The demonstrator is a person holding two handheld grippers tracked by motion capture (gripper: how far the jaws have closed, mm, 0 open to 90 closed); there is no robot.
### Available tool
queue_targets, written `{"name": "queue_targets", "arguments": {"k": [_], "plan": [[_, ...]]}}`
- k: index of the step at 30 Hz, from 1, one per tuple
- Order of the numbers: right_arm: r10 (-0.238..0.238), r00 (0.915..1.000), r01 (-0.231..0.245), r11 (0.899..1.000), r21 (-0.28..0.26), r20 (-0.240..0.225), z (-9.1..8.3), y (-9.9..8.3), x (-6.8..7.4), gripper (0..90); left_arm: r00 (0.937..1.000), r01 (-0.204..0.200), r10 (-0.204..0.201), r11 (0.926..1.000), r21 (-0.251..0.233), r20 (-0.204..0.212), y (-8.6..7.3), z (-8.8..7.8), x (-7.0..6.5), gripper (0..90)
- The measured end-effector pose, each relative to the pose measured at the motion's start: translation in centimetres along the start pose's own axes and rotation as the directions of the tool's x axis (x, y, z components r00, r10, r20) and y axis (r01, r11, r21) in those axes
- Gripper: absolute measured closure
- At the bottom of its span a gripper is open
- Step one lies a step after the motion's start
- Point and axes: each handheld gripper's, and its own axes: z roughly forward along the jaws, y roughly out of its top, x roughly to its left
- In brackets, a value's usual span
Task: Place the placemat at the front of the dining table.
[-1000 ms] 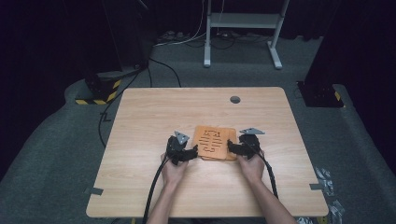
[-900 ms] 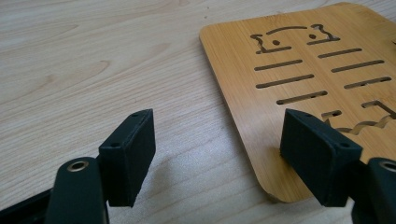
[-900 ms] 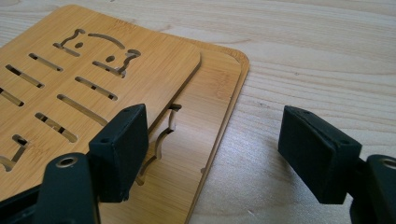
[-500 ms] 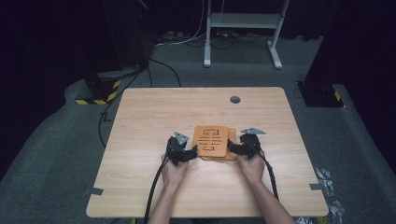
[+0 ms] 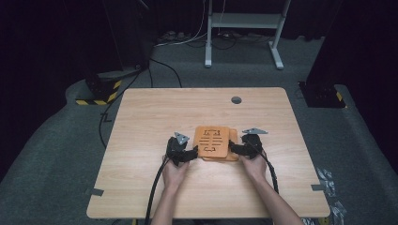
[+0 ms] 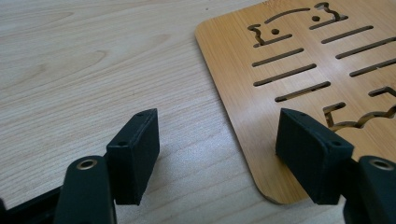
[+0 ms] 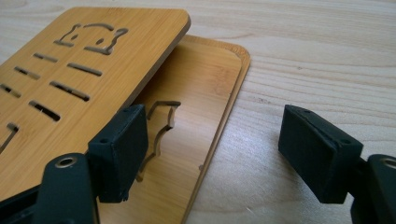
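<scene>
Your left claw sits at the left edge of the slotted bamboo board with its jaws apart, having just been closing — one jaw over the board's corner, one over the bare table, gripping nothing. Your right claw waits unclenched at the board's right edge, one jaw over the lower bamboo board. The slotted board lies askew on that lower one, near the table's middle — bracketing it probably lets you square up the stack.

Overhead plus two close board views
</scene>
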Motion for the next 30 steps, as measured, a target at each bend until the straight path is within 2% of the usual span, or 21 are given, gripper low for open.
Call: {"name": "queue_targets", "arguments": {"k": [2, 5, 7, 9, 11, 13, 14, 15, 17, 26, 30], "plan": [[0.014, 0.9999, -0.014, 1.0, 0.023, -0.003, -0.2, 0.2, -0.3, 24.3, 1.0, -0.006, 0.006, 1.0, -0.001, 0.003, 0.0, 0.0, 0.0, 31.5], [0.049, 0.9978, -0.047, 0.998, 0.039, -0.044, -0.5, 0.5, -0.8, 23.3, 0.9999, -0.008, 0.008, 1.0, -0.003, 0.013, 0.0, 0.0, 0.0, 33.2], [0.049, 0.996, -0.049, 0.999, 0.009, -0.074, -1.2, 0.9, -0.9, 23.3, 0.9998, -0.013, 0.013, 0.9999, -0.004, 0.015, 0.0, 0.0, 0.0, 34.7], [0.047, 0.9955, -0.047, 0.999, -0.008, -0.083, -1.6, 1.0, -0.8, 23.1, 0.9997, -0.015, 0.015, 0.9999, -0.004, 0.018, 0.0, 0.0, 0.0, 35.1], [0.023, 0.9945, -0.027, 0.999, -0.039, -0.102, -2.3, 1.2, 0.1, 20.9, 0.9997, -0.014, 0.014, 0.9999, -0.005, 0.021, 0.0, 0.0, 0.0, 36.2], [0.012, 0.9934, -0.016, 0.999, -0.035, -0.114, -2.5, 1.3, 0.4, 20.4, 0.9996, -0.012, 0.012, 0.9999, -0.004, 0.026, 0.0, 0.0, 0.0, 36.5], [-0.002, 0.9926, -0.002, 1.0, -0.031, -0.122, -2.5, 1.3, 0.7, 19.6, 0.9996, -0.013, 0.013, 0.9999, -0.004, 0.026, 0.0, 0.0, 0.0, 36.7], [-0.036, 0.9906, 0.035, 0.999, -0.009, -0.132, -2.2, 1.5, 1.4, 17.7, 0.9995, -0.013, 0.014, 0.9999, -0.004, 0.027, 0.0, 0.0, 0.0, 37.1], [-0.058, 0.987, 0.06, 0.998, 0.008, -0.15, -2.0, 1.7, 1.9, 16.5, 0.9995, -0.015, 0.015, 0.9999, -0.005, 0.028, 0.0, -0.1, 0.0, 37.4], [-0.057, 0.9809, 0.061, 0.998, 0.012, -0.186, -1.3, 1.6, 2.7, 16.3, 0.9994, -0.017, 0.018, 0.9998, -0.006, 0.031, 0.0, -0.1, 0.0, 37.9], [-0.062, 0.9818, 0.066, 0.998, 0.012, -0.18, -1.0, 1.4, 2.8, 16.4, 0.999, -0.011, 0.011, 0.9999, -0.005, 0.043, 0.0, 0.0, 0.0, 39.4]]}}
